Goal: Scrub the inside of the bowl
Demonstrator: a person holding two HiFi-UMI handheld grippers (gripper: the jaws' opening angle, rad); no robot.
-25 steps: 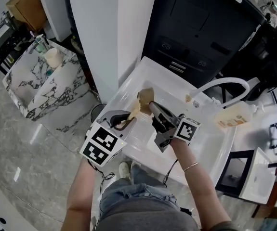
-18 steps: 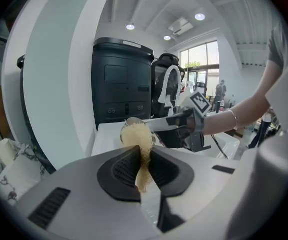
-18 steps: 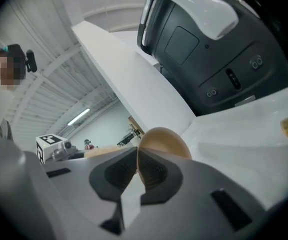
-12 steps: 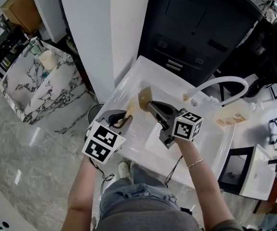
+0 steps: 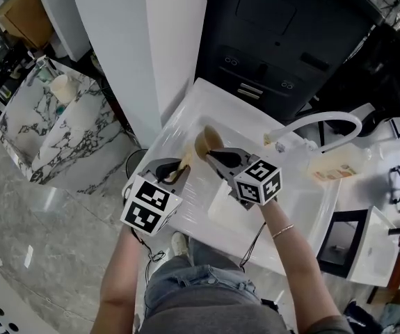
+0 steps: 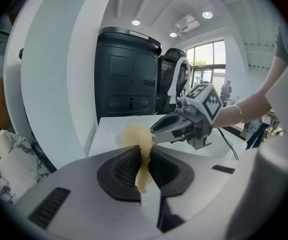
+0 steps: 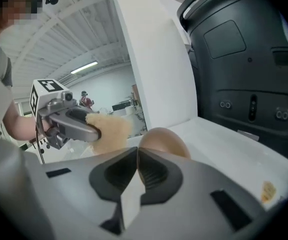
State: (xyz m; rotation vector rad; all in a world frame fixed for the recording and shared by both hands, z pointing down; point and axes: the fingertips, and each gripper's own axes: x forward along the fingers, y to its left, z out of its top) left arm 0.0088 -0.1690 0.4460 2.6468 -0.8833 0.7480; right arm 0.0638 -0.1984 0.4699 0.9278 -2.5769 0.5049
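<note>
**Both grippers clamped: scrubber in L, bowl in R, over sink**

L gripper: jaws closed tight on a tan fibrous scrubber. The pad is pinched between the jaws and its fluffy end sticks out past the tips.

R gripper: jaws shut on the rim of a small brown bowl. The rounded body of the bowl shows just beyond the jaw tips in the R gripper view.

Position: both are held in the air above the white sink, towards its far-left corner, w/ the two grippers angled in towards each other. Head view puts the scrubber just beside the bowl, at its lower-left edge. Can't tell if they touch, or whether the pad is inside the bowl.

Surroundings: a white curved faucet arcs over the far right of the sink. A pale bottle lies on the rim near it. A big black appliance stands behind the sink.
</note>
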